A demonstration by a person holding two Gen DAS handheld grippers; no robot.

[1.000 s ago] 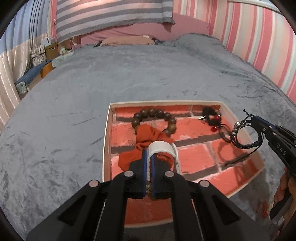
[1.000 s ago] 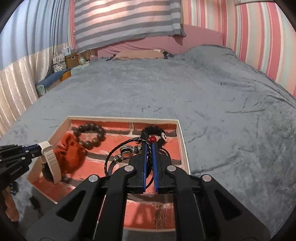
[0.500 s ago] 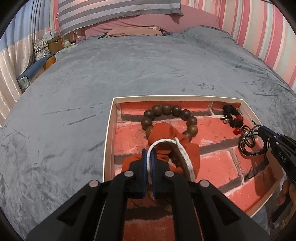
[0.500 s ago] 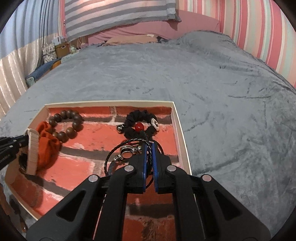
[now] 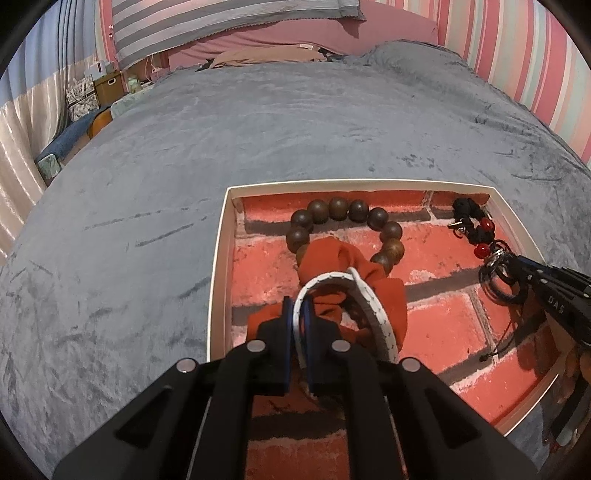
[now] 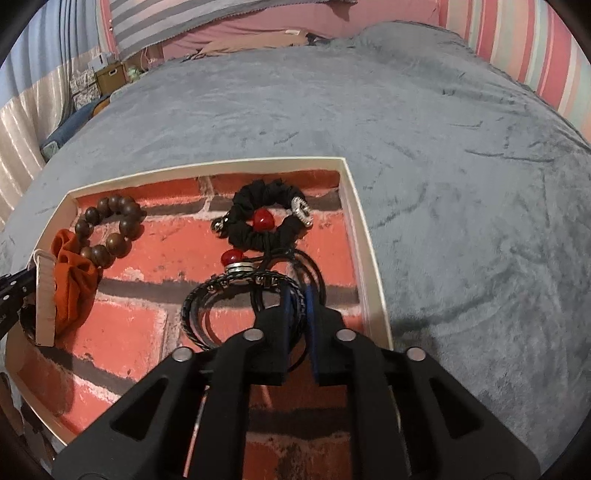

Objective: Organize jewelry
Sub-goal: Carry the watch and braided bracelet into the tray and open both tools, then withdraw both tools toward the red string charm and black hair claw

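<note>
A shallow tray (image 5: 218,266) with a red brick-print floor lies on the grey bed. My left gripper (image 5: 300,314) is shut on a white band bracelet (image 5: 373,310), low over an orange scrunchie (image 5: 332,258) and a brown bead bracelet (image 5: 332,210) at the tray's left. My right gripper (image 6: 298,295) has its jaws slightly parted around a black braided cord bracelet (image 6: 207,299) with a silver clasp, resting on the tray floor. A black scrunchie bracelet (image 6: 266,195) with red beads lies just beyond it. The right gripper also shows in the left wrist view (image 5: 517,266).
The grey plush blanket (image 6: 461,184) surrounds the tray. A striped pillow (image 5: 221,22) and pink bedding lie at the far end. Boxes and clutter (image 5: 96,88) stand beside the bed at the far left. A striped wall (image 5: 524,51) runs along the right.
Both grippers have moved down and forward into the tray with their bracelets. The right jaws have parted a little around the cord bracelet, which now rests on the tray floor.
</note>
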